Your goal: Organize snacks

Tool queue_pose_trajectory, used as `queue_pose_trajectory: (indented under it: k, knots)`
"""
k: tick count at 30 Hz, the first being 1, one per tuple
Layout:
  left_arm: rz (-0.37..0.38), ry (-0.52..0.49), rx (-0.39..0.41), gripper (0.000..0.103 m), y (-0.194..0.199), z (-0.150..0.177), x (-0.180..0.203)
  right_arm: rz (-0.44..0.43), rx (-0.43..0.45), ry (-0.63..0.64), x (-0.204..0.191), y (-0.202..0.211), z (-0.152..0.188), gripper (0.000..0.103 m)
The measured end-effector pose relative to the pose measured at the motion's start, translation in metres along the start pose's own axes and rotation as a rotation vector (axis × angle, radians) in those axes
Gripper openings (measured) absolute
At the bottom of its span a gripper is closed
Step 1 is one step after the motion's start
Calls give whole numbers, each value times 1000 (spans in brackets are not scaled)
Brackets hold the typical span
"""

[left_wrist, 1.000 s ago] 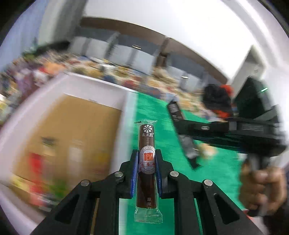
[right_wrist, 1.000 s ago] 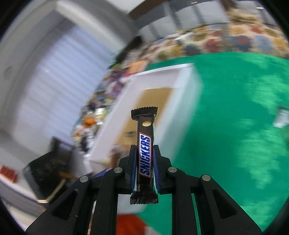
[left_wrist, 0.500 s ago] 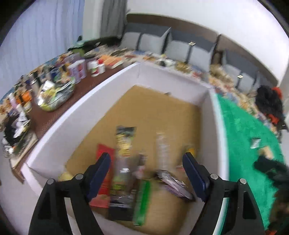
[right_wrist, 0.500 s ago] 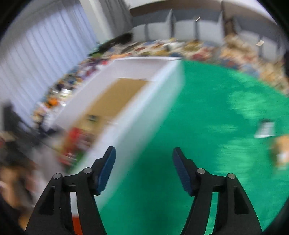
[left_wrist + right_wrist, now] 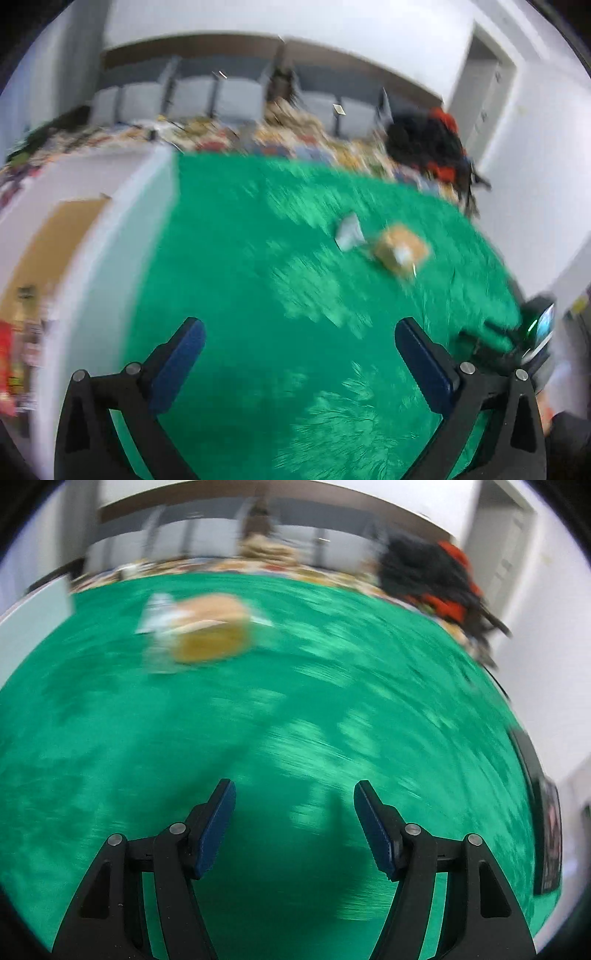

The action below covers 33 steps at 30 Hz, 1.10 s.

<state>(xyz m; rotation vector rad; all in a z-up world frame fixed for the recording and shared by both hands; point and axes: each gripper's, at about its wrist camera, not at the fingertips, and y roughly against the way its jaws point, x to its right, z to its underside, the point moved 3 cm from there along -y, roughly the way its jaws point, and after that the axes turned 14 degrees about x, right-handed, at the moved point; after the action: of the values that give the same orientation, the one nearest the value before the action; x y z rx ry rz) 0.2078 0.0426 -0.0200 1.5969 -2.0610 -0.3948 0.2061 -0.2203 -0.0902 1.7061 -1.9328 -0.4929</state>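
Left gripper point(image 5: 299, 347) is opening, right gripper point(image 5: 294, 823) gaping, both empty, over fuzzy green counter point(image 5: 258, 295); white-walled box point(image 5: 122, 229) is bordering it.

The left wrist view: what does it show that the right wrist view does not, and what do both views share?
Only the left wrist view shows the white box with snacks inside, and the left gripper, whose fingers are opening on nothing. Only the right wrist view shows the right gripper, open and empty. Both show the green mat, the tan snack packet beside a small grey packet, and the black and red bag.
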Motion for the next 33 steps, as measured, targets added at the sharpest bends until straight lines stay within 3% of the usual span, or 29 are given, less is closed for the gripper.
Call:
queue_pose_trajectory:
  k: [5,11,20,33]
  knots:
    - [-31,-93,-111,102,-78,39,31,-9,-32,-146,32,-5,7,72]
    - [-86,-149,-148,102,-127,51,41,-18,-39,-174,36,-16,4,74]
    - [-107,-180,-143,103,-133,52,41,-4,-48,-184,38,-17,11,84]
    - [-106,-179,-143,103,-134,52,41,5,-53,-190,39,-19,10,88]
